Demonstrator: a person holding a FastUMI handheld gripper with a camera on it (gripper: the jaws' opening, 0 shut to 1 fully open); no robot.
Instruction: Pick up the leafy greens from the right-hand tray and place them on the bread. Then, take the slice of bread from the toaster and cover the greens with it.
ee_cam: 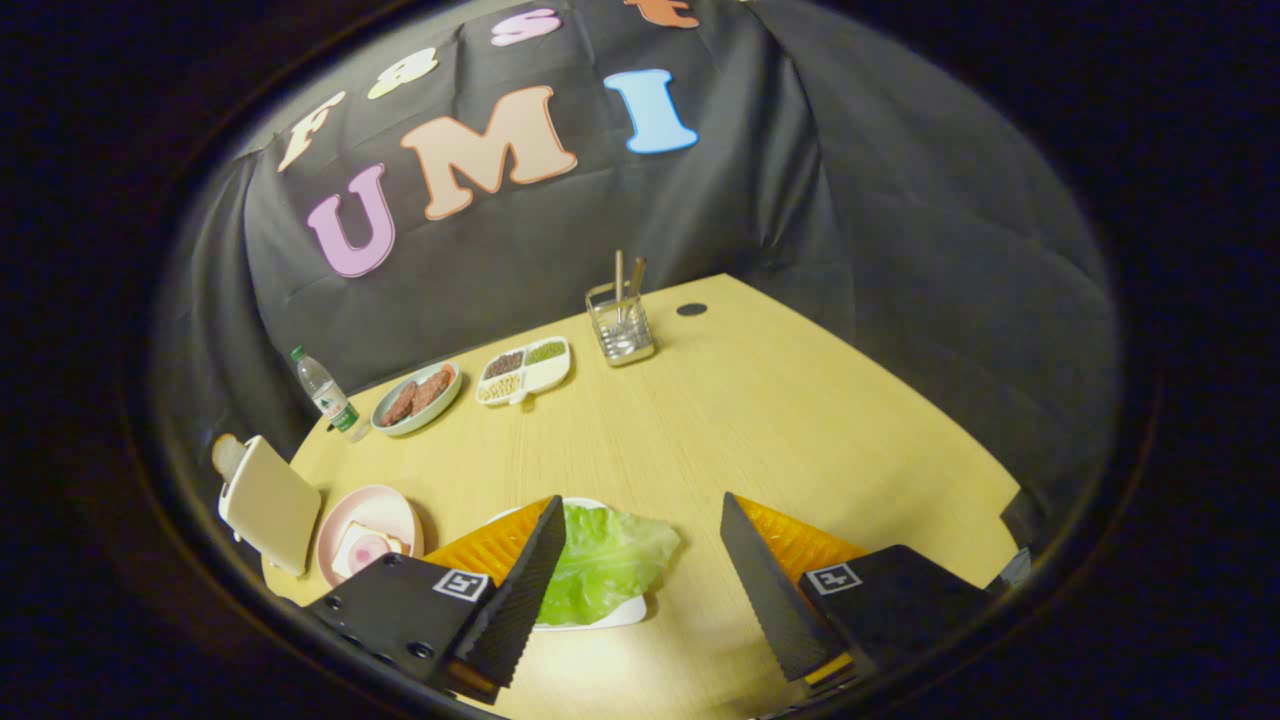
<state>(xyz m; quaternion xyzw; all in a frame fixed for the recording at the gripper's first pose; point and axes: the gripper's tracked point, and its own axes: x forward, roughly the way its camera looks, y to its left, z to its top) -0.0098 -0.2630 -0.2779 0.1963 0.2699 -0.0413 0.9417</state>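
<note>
Green leafy lettuce (605, 560) lies on a white tray (620, 615), partly behind the left finger (520, 590). My gripper (640, 515) hangs above the table with its fingers wide apart and nothing between them. To the left sits a pink plate (350, 515) carrying a bread slice (365, 548) with a pink topping. Further left stands a cream toaster (268, 503) with a slice of bread (229, 454) sticking out of its top.
At the back of the wooden table (750, 420) are a water bottle (326, 393), a plate with brown patties (415, 397), a divided white dish of grains (523, 371) and a wire holder with chopsticks (620, 325). A dark round hole (691, 309) lies near the far edge.
</note>
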